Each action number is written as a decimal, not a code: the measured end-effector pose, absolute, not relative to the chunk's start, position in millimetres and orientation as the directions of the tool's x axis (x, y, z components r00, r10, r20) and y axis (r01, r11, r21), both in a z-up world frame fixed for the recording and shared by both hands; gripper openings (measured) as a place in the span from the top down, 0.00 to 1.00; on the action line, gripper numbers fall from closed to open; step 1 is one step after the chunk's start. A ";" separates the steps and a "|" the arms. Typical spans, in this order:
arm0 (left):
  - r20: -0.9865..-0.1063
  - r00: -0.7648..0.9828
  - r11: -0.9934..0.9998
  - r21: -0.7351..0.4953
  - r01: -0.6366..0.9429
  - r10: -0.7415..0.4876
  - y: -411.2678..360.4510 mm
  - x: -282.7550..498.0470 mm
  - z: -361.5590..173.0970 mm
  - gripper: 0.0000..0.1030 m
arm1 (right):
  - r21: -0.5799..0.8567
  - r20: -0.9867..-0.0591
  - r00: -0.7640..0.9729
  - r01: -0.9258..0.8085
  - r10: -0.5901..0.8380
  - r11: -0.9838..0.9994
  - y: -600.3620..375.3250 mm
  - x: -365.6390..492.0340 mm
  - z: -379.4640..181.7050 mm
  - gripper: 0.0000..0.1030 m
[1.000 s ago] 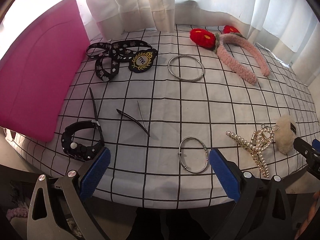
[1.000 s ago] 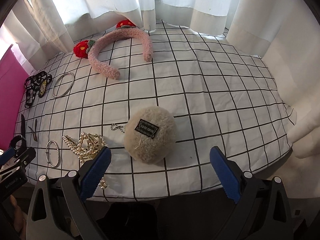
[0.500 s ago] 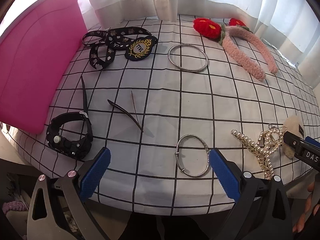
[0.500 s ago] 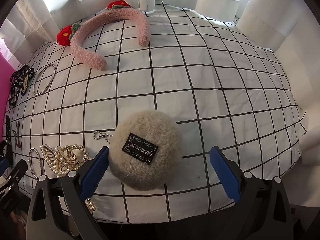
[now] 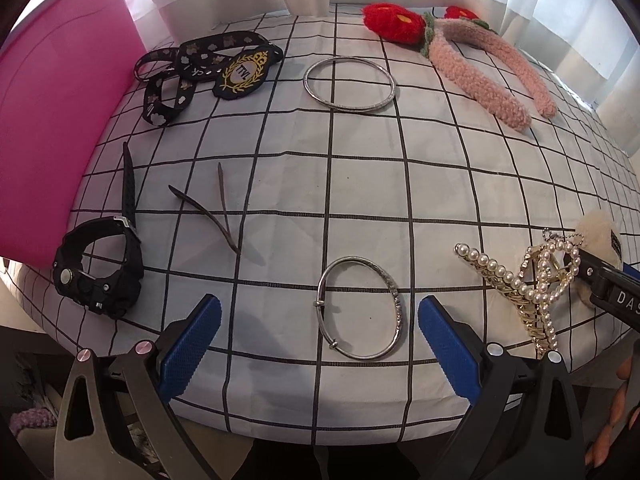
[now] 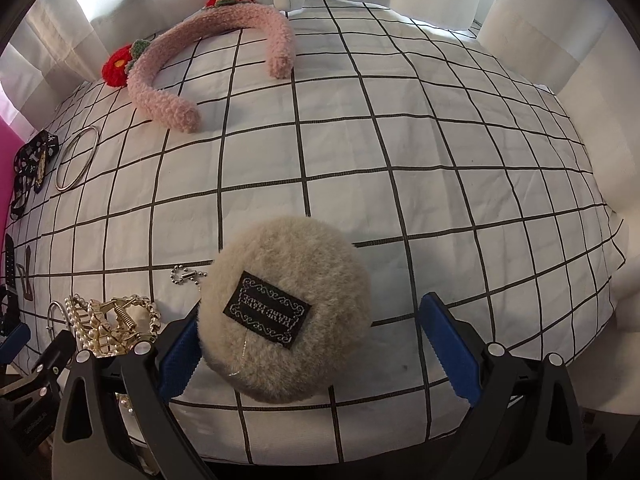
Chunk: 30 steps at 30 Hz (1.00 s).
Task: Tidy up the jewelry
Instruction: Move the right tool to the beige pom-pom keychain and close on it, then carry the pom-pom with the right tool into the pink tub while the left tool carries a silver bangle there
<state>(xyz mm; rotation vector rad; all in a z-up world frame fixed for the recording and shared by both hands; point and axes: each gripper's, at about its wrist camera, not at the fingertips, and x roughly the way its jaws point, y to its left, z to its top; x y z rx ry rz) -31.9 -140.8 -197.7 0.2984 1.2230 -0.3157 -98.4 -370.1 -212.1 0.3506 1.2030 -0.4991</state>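
Observation:
In the left wrist view my left gripper [image 5: 318,344] is open, its blue pads either side of a small silver bangle [image 5: 360,314] lying on the grid cloth. A black watch [image 5: 98,270] lies to its left, a pearl hair claw [image 5: 524,288] to its right. In the right wrist view my right gripper [image 6: 316,348] is open around a beige fluffy pompom [image 6: 284,316] with a black label and ball chain; the left pad touches its side. The pearl claw also shows in the right wrist view [image 6: 108,324].
A pink box [image 5: 52,120] stands at the left. A black patterned lanyard [image 5: 200,68], a large silver bangle [image 5: 349,85], thin dark hairpins [image 5: 212,208] and a pink fuzzy headband with red flowers [image 6: 200,64] lie farther back. White curtains surround the table.
Both grippers have moved forward and down toward the table. The small bangle now lies between the left pads, and the pompom between the right pads.

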 end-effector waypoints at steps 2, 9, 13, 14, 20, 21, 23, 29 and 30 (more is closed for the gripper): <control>-0.947 0.311 0.920 0.048 0.388 -0.082 -141.3 -32.1 -199.5 0.05 | -0.004 -0.944 0.276 0.540 -0.182 0.841 -372.6 -96.0 -212.6 0.08; -0.936 0.330 0.928 0.014 0.373 -0.119 -135.4 -35.3 -201.4 0.05 | -0.008 -0.936 0.293 0.539 -0.196 0.842 -372.3 -98.4 -212.0 0.08; -0.939 0.320 0.923 0.008 0.384 -0.124 -135.4 -33.8 -199.3 0.09 | -0.008 -0.933 0.299 0.535 -0.198 0.845 -367.3 -105.3 -211.7 0.08; -0.938 0.324 0.921 0.010 0.389 -0.127 -135.6 -34.5 -197.3 0.15 | -0.007 -0.932 0.303 0.532 -0.198 0.847 -366.7 -106.7 -211.7 0.08; -0.928 0.343 0.912 0.009 0.409 -0.145 -137.9 -35.7 -189.5 0.58 | 0.005 -0.930 0.315 0.528 -0.191 0.849 -361.3 -115.2 -210.5 0.10; -0.929 0.340 0.912 0.004 0.410 -0.149 -137.4 -35.5 -189.5 0.58 | 0.006 -0.929 0.318 0.528 -0.191 0.849 -360.6 -117.5 -209.6 0.10; -0.928 0.341 0.909 0.005 0.417 -0.151 -137.6 -35.3 -189.2 0.58 | 0.007 -0.923 0.331 0.524 -0.197 0.852 -358.4 -120.7 -205.7 0.22; -0.921 0.350 0.910 -0.013 0.415 -0.172 -132.0 -37.0 -185.0 0.59 | 0.009 -0.913 0.354 0.515 -0.203 0.857 -353.2 -127.2 -196.2 0.46; -0.918 0.356 0.909 -0.013 0.416 -0.176 -131.2 -37.2 -183.0 0.59 | 0.012 -0.912 0.356 0.516 -0.202 0.857 -354.0 -126.4 -194.8 0.47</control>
